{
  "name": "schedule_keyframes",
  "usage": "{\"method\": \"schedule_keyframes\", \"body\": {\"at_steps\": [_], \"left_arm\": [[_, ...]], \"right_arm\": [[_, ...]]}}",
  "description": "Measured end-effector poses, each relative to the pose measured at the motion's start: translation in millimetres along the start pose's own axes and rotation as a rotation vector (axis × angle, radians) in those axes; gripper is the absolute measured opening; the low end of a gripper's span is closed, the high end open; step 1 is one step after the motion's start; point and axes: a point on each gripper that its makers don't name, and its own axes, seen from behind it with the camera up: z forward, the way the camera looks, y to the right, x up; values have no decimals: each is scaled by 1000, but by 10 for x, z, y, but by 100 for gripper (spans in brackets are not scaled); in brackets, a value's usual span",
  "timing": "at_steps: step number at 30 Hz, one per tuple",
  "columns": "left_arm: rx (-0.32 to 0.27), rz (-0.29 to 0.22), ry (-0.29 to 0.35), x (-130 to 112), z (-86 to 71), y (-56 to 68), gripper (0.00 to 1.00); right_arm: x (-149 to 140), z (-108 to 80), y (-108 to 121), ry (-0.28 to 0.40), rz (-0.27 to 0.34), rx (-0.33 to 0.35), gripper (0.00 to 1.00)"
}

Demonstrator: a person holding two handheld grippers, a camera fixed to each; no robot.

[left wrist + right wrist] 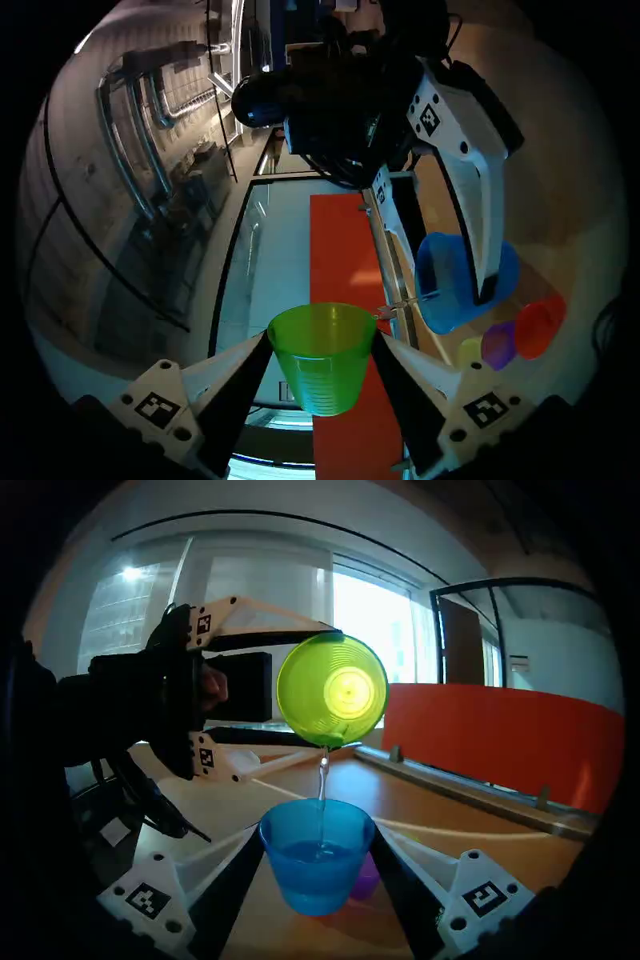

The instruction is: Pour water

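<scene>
At six o'clock in the right gripper view, the right gripper (318, 862) has both fingers closed snugly on the sides of the blue cup (445, 290), which stands upright and partly filled. Straight up toward twelve, the left gripper (320, 356) clamps the green cup (332, 690), tipped well over. A thin stream of water (322, 788) falls from its lower lip into the blue cup. To pour well, I would keep that lip directly over the blue cup's middle and raise the tilt slowly so the stream runs thin. The blue cup should be held level above the table (448, 800).
</scene>
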Motion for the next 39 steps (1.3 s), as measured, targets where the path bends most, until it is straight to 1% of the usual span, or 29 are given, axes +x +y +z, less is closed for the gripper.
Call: {"method": "schedule_keyframes", "body": {"at_steps": [6,18,29,36,39], "left_arm": [[1,9,-2,-6,-10,8,87],[1,13,-5,-6,-26,9,87],[7,6,-7,-33,-21,-37,87],[10,-19,-17,-46,-53,6,87],[12,-18,-24,-72,-59,11,87]], "right_arm": [[3,-1,8,-1,-1,0,91],[-7,-3,6,1,-1,-2,91],[-13,5,12,1,0,-4,91],[-19,0,10,-1,-1,-5,91],[-21,-7,9,-2,-2,-6,91]]}}
